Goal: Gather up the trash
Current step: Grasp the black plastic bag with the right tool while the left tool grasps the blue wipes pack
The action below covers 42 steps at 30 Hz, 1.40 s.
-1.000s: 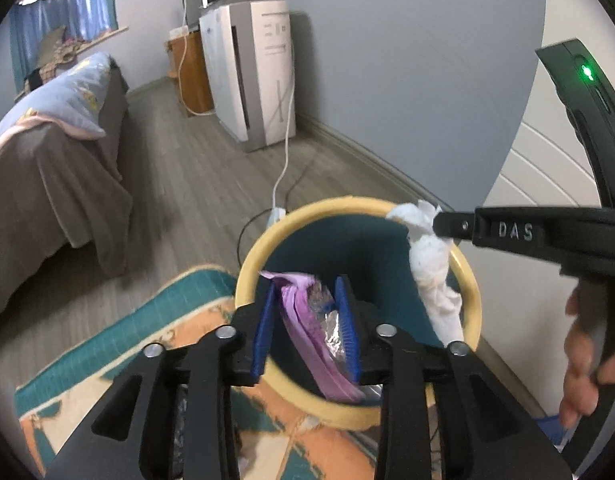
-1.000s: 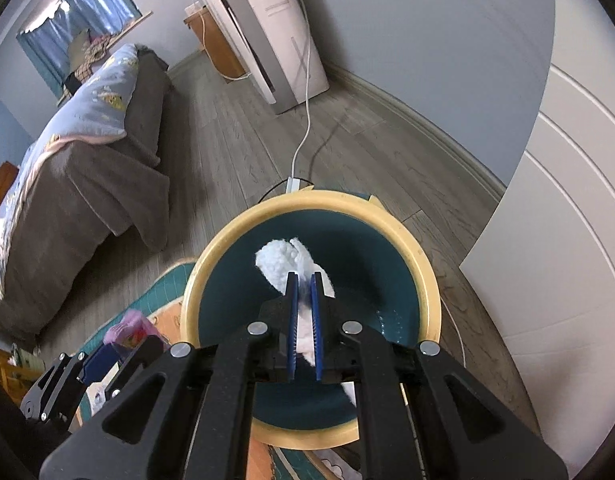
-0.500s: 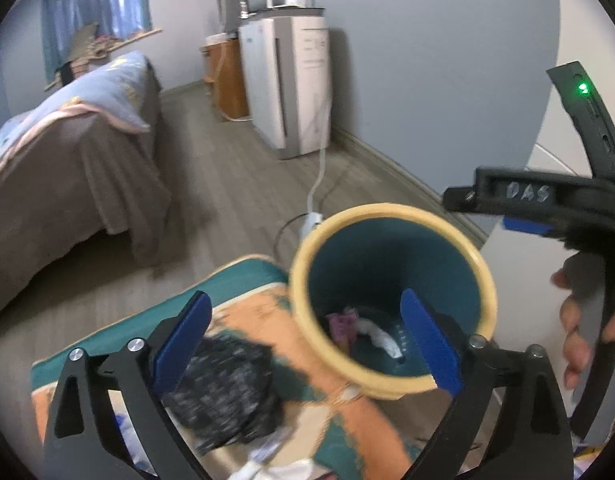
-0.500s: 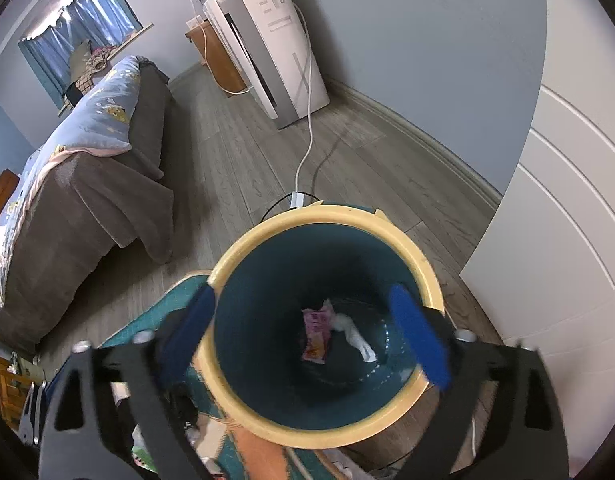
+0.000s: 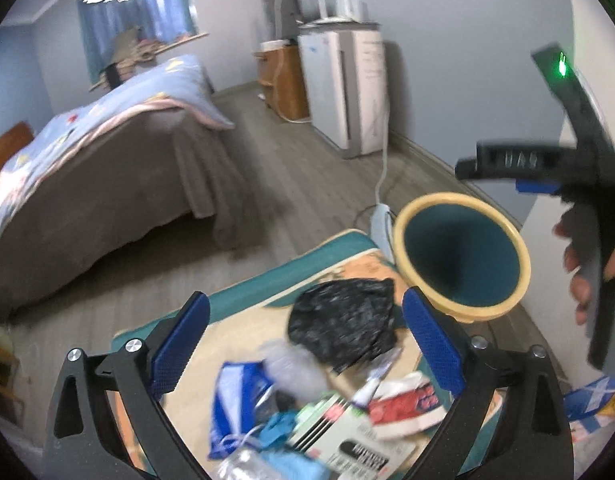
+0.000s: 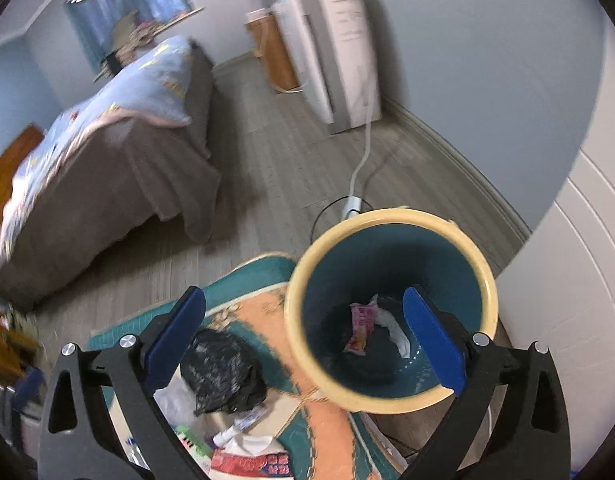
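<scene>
Both your grippers, left (image 5: pixel 303 340) and right (image 6: pixel 305 338), stand wide, the right one opening, nothing between them. Wrapper (image 6: pixel 361 330) and tissue (image 6: pixel 395 330) lie in the bin (image 6: pixel 303 264). The pile sits at the rug's (image 5: pixel 243 294) bin-side edge: risk is the black bag (image 5: pixel 343 326) snagging neighbours or a jaw clipping the rim.

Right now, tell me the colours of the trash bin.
The trash bin is teal with a pale yellow rim, seen best from the right wrist.

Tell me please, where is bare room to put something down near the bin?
Bare wooden floor lies between the bed and the rug. Crowded: the rug around the black bag and wrappers.
</scene>
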Each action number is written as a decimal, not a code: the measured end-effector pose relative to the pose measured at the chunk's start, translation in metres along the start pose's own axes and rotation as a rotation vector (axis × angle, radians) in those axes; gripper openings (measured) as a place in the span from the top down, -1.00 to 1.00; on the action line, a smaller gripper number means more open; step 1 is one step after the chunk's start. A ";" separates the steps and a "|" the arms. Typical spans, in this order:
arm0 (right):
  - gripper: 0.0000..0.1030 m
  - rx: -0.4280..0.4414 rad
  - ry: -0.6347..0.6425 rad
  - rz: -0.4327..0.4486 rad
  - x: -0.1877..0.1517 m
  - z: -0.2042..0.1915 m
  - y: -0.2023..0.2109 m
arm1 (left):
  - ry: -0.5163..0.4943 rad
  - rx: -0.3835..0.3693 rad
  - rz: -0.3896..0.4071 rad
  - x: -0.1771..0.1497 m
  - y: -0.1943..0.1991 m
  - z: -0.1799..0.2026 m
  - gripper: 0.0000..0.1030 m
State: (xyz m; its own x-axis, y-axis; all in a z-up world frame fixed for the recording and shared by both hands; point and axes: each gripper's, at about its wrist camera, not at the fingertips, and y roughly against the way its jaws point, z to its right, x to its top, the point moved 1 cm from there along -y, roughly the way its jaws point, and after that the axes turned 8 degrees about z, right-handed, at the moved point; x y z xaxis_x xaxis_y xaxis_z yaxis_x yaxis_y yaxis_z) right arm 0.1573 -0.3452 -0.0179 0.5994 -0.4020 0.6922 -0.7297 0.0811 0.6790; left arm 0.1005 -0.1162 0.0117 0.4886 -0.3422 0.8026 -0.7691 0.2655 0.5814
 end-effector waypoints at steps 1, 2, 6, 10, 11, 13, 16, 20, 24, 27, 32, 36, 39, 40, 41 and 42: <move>-0.89 0.003 0.019 -0.002 -0.002 -0.007 0.000 | 0.023 0.012 0.002 -0.003 0.008 -0.011 -0.87; -0.89 0.010 0.046 -0.005 -0.005 -0.017 0.001 | 0.040 0.025 0.006 -0.006 0.015 -0.020 -0.87; -0.89 0.021 0.173 -0.001 -0.018 -0.047 0.004 | 0.112 0.083 0.009 -0.028 0.034 -0.058 -0.88; -0.89 0.026 0.272 0.001 -0.030 -0.066 0.004 | 0.191 0.134 -0.029 -0.045 0.032 -0.098 -0.88; -0.89 0.033 0.287 -0.010 -0.034 -0.069 0.002 | 0.197 0.150 -0.031 -0.049 0.032 -0.105 -0.88; -0.89 0.036 0.315 -0.024 -0.040 -0.071 -0.001 | 0.211 0.188 -0.038 -0.056 0.031 -0.122 -0.88; -0.89 0.032 0.351 -0.047 -0.049 -0.075 -0.008 | 0.234 0.230 -0.072 -0.068 0.024 -0.144 -0.88; -0.89 0.030 0.352 -0.072 -0.057 -0.075 -0.020 | 0.222 0.255 -0.100 -0.075 0.009 -0.156 -0.88; -0.89 0.023 0.307 -0.117 -0.063 -0.075 -0.039 | 0.187 0.230 -0.158 -0.085 -0.008 -0.153 -0.88; -0.89 0.008 0.284 -0.147 -0.066 -0.076 -0.054 | 0.189 0.185 -0.186 -0.090 -0.020 -0.146 -0.88; -0.89 -0.016 0.303 -0.186 -0.072 -0.083 -0.080 | 0.157 0.131 -0.265 -0.102 -0.051 -0.130 -0.88; -0.89 -0.022 0.335 -0.220 -0.078 -0.091 -0.097 | 0.135 0.102 -0.327 -0.112 -0.076 -0.120 -0.88; -0.89 -0.025 0.365 -0.239 -0.081 -0.096 -0.107 | 0.132 0.072 -0.369 -0.119 -0.092 -0.113 -0.88; -0.89 -0.026 0.372 -0.244 -0.081 -0.097 -0.111 | 0.134 0.064 -0.382 -0.121 -0.097 -0.111 -0.88; -0.89 -0.025 0.374 -0.250 -0.081 -0.098 -0.114 | 0.137 0.059 -0.392 -0.122 -0.101 -0.111 -0.88; -0.89 -0.023 0.372 -0.259 -0.082 -0.098 -0.118 | 0.139 0.050 -0.408 -0.125 -0.106 -0.109 -0.88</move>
State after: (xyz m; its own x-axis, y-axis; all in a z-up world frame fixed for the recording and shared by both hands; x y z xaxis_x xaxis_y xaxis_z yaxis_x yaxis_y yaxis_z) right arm 0.2267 -0.2320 -0.1306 0.8417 -0.0570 0.5370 -0.5353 0.0431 0.8436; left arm 0.1662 -0.0033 -0.1355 0.8048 -0.2843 0.5211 -0.5191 0.0887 0.8501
